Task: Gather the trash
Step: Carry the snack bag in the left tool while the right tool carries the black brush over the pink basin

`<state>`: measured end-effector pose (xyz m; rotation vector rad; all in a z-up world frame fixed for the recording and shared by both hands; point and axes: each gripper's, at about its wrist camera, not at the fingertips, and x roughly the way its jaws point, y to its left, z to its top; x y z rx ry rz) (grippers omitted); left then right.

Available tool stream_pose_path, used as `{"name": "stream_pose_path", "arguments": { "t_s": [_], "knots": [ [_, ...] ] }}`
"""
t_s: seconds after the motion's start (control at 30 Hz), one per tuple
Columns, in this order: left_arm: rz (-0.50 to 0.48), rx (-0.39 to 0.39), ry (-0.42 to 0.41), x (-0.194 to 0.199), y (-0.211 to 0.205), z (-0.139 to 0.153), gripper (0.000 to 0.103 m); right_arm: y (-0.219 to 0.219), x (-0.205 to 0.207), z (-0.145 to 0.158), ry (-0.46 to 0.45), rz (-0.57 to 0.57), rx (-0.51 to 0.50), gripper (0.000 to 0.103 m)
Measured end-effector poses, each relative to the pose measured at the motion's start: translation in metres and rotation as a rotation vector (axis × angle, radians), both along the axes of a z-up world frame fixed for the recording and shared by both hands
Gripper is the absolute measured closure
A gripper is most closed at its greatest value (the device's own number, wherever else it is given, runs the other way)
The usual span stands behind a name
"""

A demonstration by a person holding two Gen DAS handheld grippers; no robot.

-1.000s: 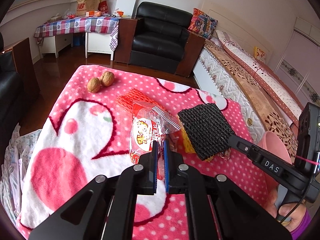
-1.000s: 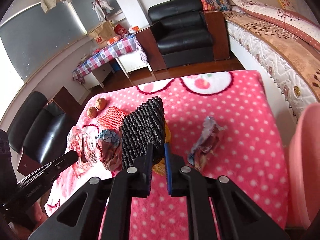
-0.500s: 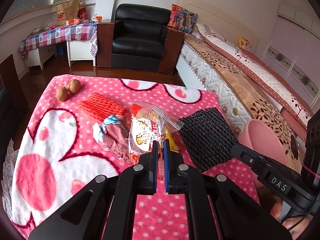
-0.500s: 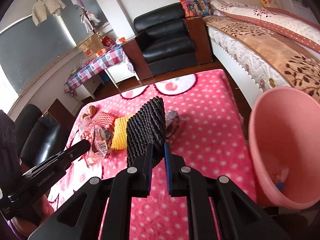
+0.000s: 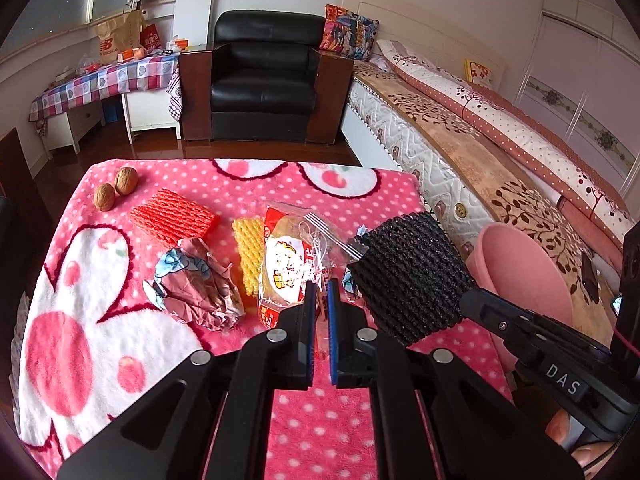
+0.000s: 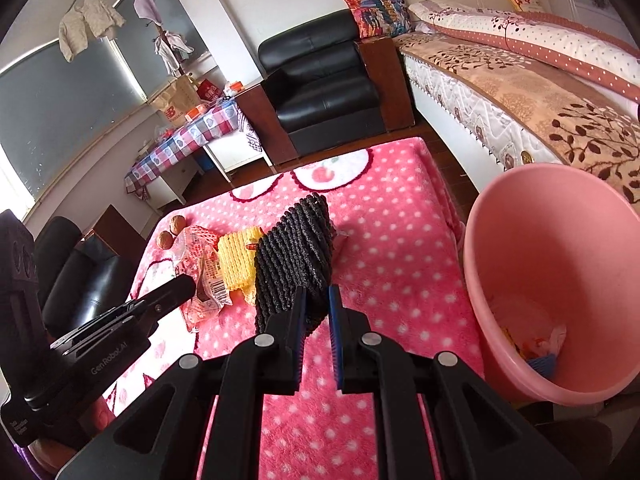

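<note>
Trash lay scattered on a pink polka-dot blanket [image 5: 120, 320] in a bedroom with a black armchair [image 5: 264, 80] and a bed [image 5: 480, 128]. The left gripper [image 5: 320, 300] was pinched nearly closed on a clear snack wrapper [image 5: 288, 264], raised above a yellow foam net [image 5: 248, 256]. The right gripper [image 6: 318, 308] clamped a black foam net [image 6: 294, 256], held up just left of the pink bin [image 6: 560, 280]. The bin's contents were hard to make out.

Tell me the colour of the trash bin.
Pink bin; clearest in the right wrist view.
</note>
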<state>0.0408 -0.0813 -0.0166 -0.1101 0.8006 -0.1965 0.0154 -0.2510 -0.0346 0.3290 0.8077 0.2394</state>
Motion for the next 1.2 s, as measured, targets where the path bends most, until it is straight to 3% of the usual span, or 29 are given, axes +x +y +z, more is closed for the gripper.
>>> {"name": "stream_pose_path", "arguments": {
  "t_s": [0.27, 0.73, 1.2],
  "knots": [
    [-0.046, 0.022, -0.02, 0.002, -0.024, 0.005, 0.098, -0.013, -0.008, 0.009, -0.028, -0.034, -0.008, 0.093],
    [-0.191, 0.084, -0.064, 0.006, -0.103, 0.005, 0.098, -0.077, -0.025, 0.009, -0.025, -0.193, -0.005, 0.092],
    [-0.399, 0.062, -0.093, 0.005, -0.189, -0.001, 0.098, -0.15, -0.048, 0.009, -0.024, -0.399, -0.073, 0.092]
  ]
}}
